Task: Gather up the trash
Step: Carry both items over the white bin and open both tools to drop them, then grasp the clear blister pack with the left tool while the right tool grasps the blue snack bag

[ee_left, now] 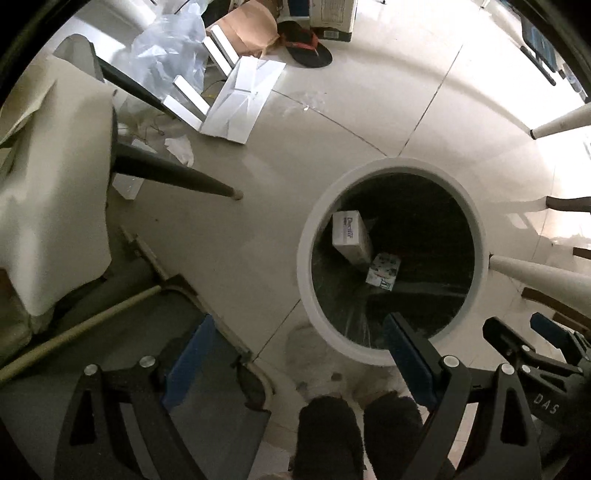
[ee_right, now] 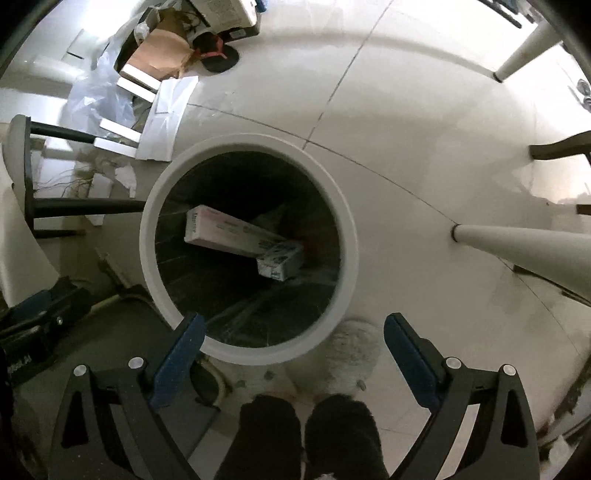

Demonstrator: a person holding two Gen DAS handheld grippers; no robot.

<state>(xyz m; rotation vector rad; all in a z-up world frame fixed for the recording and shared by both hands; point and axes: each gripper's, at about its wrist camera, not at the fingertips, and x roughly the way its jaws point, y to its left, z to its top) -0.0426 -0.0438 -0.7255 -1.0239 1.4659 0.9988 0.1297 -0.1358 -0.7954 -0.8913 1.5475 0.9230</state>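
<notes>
A round white-rimmed trash bin (ee_left: 306, 258) (ee_right: 147, 236) stands on the tiled floor, lined with a dark bag. Inside lie a long white box (ee_left: 349, 234) (ee_right: 221, 230) and a small printed carton (ee_left: 384, 271) (ee_right: 280, 260). My left gripper (ee_left: 299, 354) is open and empty, its right finger over the bin's near rim. My right gripper (ee_right: 295, 350) is open and empty, above the bin's near rim. More trash lies on the floor beyond: a flattened white carton (ee_left: 240, 99) (ee_right: 166, 118), clear plastic film (ee_left: 166, 48) (ee_right: 99, 96) and brown paper (ee_left: 251, 26) (ee_right: 162, 51).
A chair with dark legs (ee_left: 173, 177) (ee_right: 85, 208) stands left of the bin. White table legs (ee_left: 535, 273) (ee_right: 524, 243) are to the right. A black sandal (ee_left: 306, 48) (ee_right: 221, 55) and a cardboard box (ee_left: 332, 18) lie far back. The person's legs (ee_right: 306, 435) are below.
</notes>
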